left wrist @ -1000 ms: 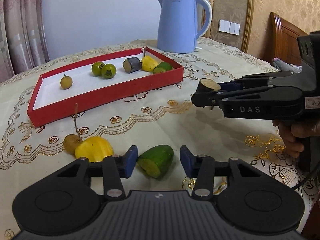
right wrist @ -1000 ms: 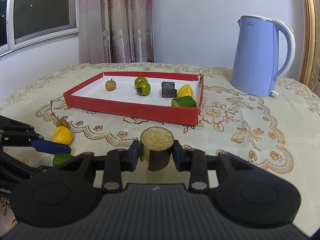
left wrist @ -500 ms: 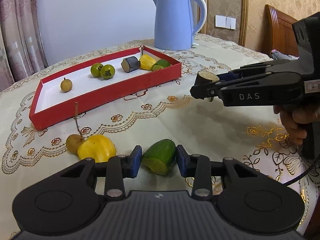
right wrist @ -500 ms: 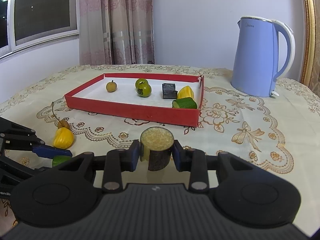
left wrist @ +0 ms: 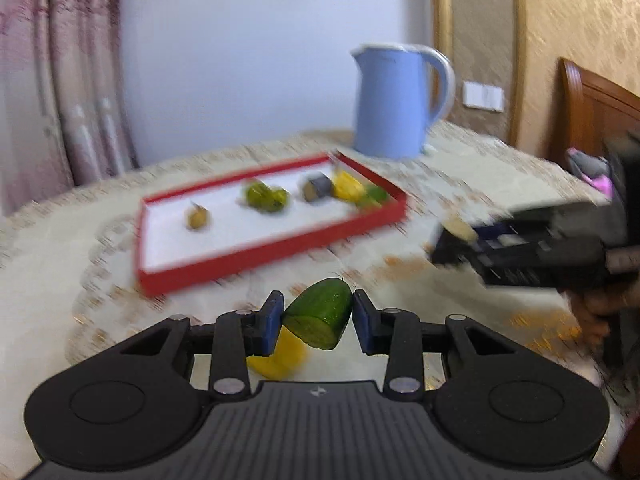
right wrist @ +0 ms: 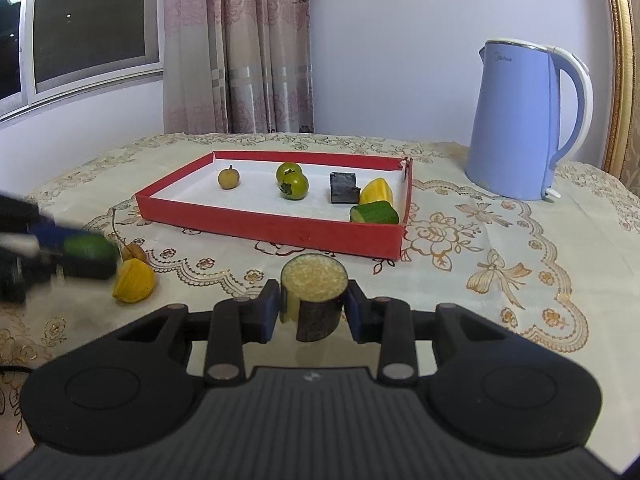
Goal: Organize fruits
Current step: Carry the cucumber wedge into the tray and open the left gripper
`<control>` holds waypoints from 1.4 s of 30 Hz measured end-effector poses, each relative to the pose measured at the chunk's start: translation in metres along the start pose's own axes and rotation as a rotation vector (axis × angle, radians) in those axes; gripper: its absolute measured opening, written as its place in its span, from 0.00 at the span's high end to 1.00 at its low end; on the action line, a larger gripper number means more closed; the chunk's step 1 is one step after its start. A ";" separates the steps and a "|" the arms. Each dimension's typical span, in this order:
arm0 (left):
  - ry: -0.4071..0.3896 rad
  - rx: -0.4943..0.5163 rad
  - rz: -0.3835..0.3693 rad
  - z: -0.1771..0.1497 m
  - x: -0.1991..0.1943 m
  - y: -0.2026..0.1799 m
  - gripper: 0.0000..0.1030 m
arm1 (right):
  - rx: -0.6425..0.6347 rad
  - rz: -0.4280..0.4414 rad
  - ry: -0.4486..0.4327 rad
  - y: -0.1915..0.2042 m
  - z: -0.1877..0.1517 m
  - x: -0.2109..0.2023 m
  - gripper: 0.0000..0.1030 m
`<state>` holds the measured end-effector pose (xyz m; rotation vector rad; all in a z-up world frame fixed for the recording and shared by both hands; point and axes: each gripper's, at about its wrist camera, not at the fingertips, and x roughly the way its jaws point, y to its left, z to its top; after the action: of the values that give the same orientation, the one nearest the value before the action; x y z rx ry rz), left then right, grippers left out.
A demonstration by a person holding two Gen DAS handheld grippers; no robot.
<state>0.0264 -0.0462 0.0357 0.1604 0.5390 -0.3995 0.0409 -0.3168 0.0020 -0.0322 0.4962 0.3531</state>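
Embroidered tablecloth (right wrist: 460,280) beneath us, our left gripper (left wrist: 316,322) clamped a green fruit piece (left wrist: 320,316), long axis tilted up-right, cut face toward camera, our right gripper (right wrist: 312,306) clamped an upright dark-skinned cylinder (right wrist: 313,296).

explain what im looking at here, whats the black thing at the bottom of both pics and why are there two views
The black shape is a handheld two-finger gripper; a person holds one in each hand. Each carries a camera that looks forward along its fingers, so one picture comes from each hand.

In the left-hand view, the left gripper is shut on a green cucumber piece, lifted off the cloth; the blur comes from motion. In the right-hand view, the right gripper is shut on a dark-skinned cut piece with a pale top.

On the table stands a red tray already holding several fruits, with a blue kettle behind it. A yellow fruit and a small brown fruit lie outside the tray.
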 end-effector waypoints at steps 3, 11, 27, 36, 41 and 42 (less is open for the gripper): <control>-0.029 -0.006 0.060 0.017 0.002 0.018 0.65 | 0.004 0.006 -0.003 0.001 0.000 0.000 0.68; -0.030 -0.043 0.152 0.052 0.054 0.058 0.65 | 0.002 0.018 -0.005 0.005 -0.001 -0.003 0.68; 0.041 -0.102 0.302 0.080 0.164 0.115 0.65 | 0.010 0.023 0.003 0.004 -0.002 -0.002 0.68; 0.084 -0.141 0.345 0.083 0.203 0.131 0.65 | 0.014 0.025 0.007 0.003 -0.003 -0.001 0.68; 0.097 -0.132 0.365 0.083 0.210 0.131 0.64 | 0.014 0.025 0.008 0.003 -0.003 -0.002 0.68; 0.096 -0.131 0.368 0.084 0.210 0.130 0.64 | 0.014 0.025 0.007 0.003 -0.003 -0.002 0.68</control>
<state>0.2835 -0.0173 0.0015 0.1496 0.6148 0.0019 0.0373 -0.3146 0.0007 -0.0140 0.5067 0.3741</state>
